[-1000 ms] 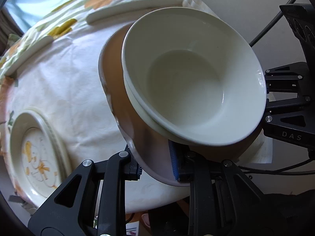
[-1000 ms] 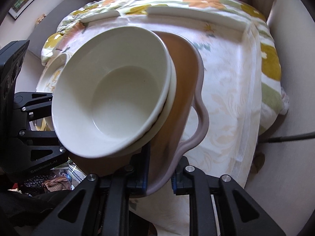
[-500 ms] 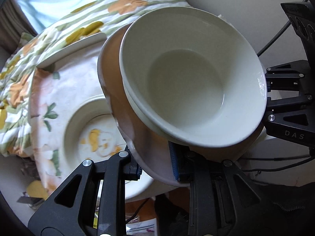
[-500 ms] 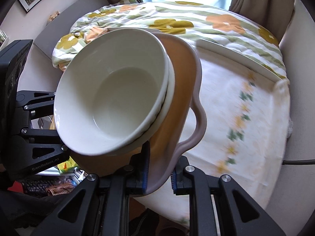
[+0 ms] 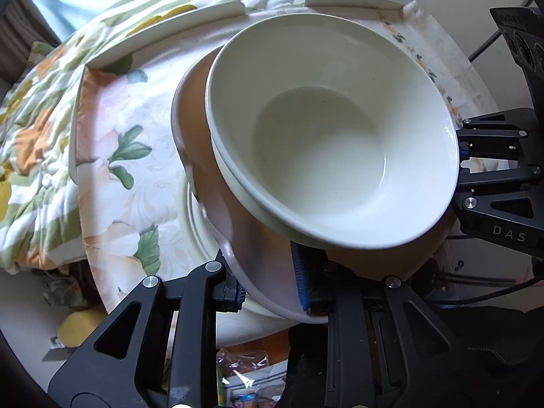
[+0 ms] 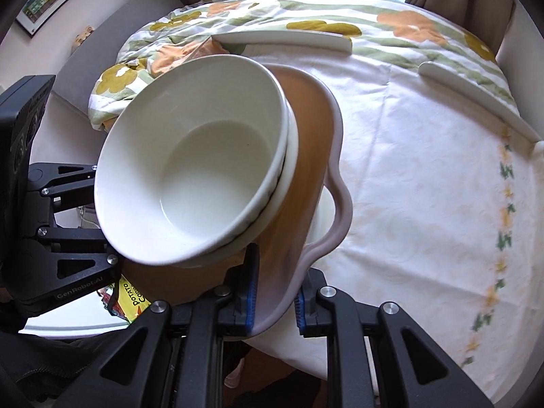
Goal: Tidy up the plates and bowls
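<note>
**Bowls ride a two-handed tray above the table**

Left gripper [image 5: 268, 292] is clamped hard on the near rim of the wavy-edged tray [image 5: 238, 248], and the right gripper [image 6: 273, 302] pinches the opposite rim. On the tray sit two nested white bowls [image 6: 190, 159], tilted, the upper one empty. Below, a cream plate [image 5: 200, 234] peeks out from under the tray on the flowered tablecloth [image 6: 425, 187]. Pale rails [image 6: 282, 39] edge the table's far side, with a floral quilt [image 5: 37, 136] beyond.
</note>
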Demonstrator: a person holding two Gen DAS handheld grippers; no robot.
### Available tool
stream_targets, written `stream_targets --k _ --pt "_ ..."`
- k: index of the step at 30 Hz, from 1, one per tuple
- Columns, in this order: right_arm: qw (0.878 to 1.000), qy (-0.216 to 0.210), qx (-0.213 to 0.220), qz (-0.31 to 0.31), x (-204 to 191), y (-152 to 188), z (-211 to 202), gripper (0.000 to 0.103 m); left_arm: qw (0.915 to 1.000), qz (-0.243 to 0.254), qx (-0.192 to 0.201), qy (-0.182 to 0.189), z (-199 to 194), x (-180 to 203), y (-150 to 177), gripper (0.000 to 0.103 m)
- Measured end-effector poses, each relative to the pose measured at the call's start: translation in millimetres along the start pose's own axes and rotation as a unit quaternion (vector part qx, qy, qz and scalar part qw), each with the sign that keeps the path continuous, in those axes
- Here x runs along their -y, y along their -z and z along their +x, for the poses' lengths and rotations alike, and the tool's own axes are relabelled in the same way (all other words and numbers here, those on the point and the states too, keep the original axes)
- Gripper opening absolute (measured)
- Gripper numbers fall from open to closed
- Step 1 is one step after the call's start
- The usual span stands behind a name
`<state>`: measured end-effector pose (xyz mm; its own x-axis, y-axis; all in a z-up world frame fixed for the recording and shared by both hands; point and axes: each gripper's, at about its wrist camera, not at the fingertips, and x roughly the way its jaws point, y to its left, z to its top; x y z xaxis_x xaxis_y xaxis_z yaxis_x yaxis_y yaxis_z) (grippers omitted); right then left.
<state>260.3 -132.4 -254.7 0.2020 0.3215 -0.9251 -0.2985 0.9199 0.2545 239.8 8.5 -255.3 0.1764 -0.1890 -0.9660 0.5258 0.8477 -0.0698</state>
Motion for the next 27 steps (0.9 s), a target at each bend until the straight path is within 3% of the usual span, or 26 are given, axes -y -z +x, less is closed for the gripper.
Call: stream_targets --k 11,22,27 --pt "0.999 0.019 0.005 0.034 -8 11 17 0.016 0.9997 0.006 -0.001 0.022 22 -19 15 0.02" --pt "0.998 0.037 0.007 0.042 -9 12 13 0.016 0.9997 0.023 -0.007 -0.003 18 -16 9 0.02" --pt "0.998 0.038 -0.002 0.046 -9 10 10 0.016 0.9997 0.008 -0.023 0.0 15 -20 5 0.02"
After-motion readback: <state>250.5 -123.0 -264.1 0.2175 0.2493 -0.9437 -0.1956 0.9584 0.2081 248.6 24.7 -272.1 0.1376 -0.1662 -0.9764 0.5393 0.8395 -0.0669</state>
